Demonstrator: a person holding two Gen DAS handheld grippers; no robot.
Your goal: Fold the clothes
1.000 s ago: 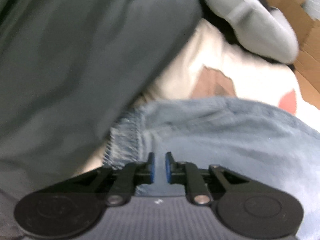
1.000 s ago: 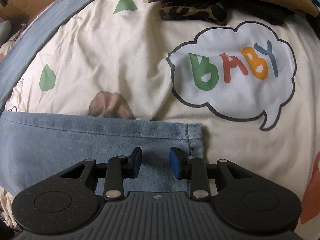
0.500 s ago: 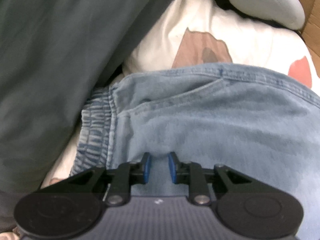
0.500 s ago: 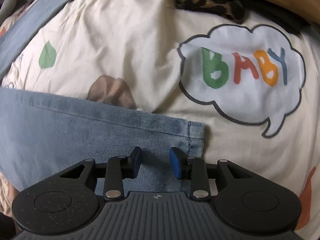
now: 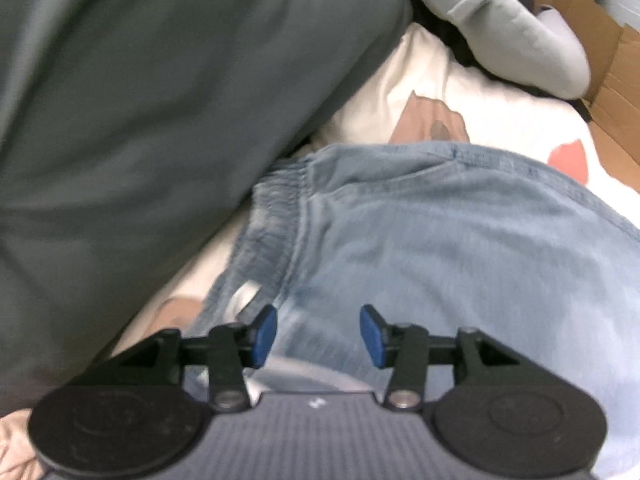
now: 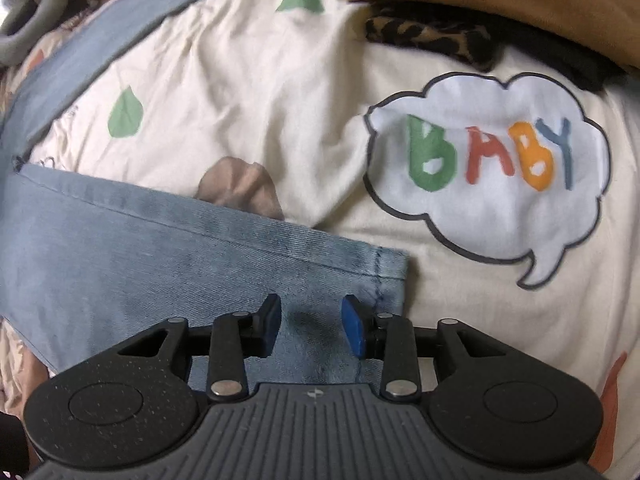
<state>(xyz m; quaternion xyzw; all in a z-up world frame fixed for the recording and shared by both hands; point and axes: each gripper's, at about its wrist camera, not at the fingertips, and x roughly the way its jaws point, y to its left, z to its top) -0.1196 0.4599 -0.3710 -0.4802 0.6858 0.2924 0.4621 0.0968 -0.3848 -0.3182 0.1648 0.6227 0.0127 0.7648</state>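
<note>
- A dark grey garment point(image 5: 140, 120) crowds the far left, its edge just beside the elastic waistband point(image 5: 272, 216) of the light blue jeans point(image 5: 460, 248).
- The jeans lie flat on a cream printed sheet point(image 6: 260, 92); bare sheet lies far and right of the hem point(image 6: 392, 276).
- The left gripper point(image 5: 318, 330) points steeply down above the waist, jaws just opened, nothing between them.
- The right gripper point(image 6: 310, 326) points steeply down near the hem corner, jaws moderately apart, pinching no denim.

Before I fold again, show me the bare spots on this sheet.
Free: the cream sheet between the jeans hem and the BABY bubble. Crowded: the grey garment presses against the jeans waistband, and leopard fabric lines the far edge.
</note>
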